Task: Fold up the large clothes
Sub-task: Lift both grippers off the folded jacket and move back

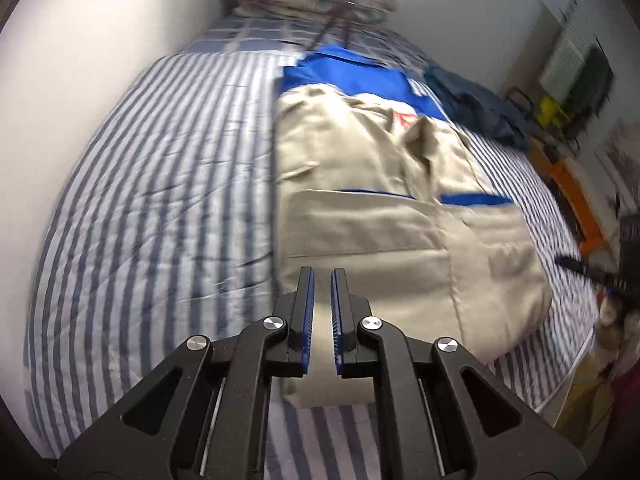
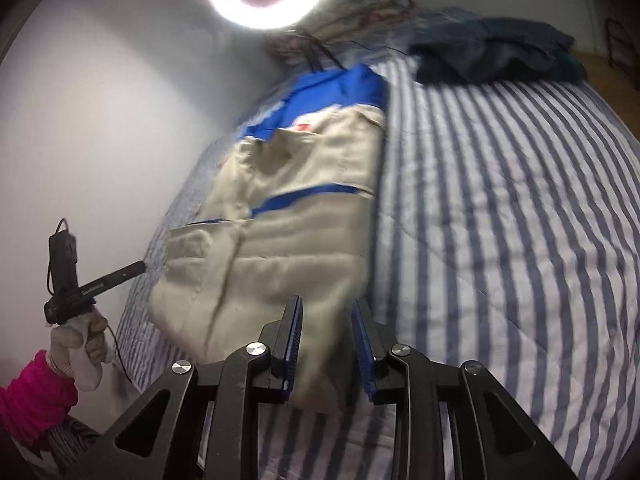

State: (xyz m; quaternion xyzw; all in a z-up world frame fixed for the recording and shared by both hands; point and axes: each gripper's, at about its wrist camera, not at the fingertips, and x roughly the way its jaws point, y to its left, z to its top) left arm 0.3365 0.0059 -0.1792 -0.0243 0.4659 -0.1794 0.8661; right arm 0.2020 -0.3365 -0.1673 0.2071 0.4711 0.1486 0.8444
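A beige-and-blue fabric jacket [image 1: 372,208] lies folded on the blue-striped bed [image 1: 160,200]. Left gripper [image 1: 322,276] jaws nearly closed, empty; right gripper [image 2: 326,304] jaws part-open, holding nothing.

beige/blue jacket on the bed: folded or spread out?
Partly folded. The jacket lies as a narrow strip on the striped bed cover, sleeves tucked in, not yet folded lengthwise.

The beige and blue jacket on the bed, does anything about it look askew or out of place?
Mostly neat: the jacket lies folded lengthwise on the striped bedding. Only its near hem looks rumpled, between the right hand-held gripper fingers. Blur hides finer detail.
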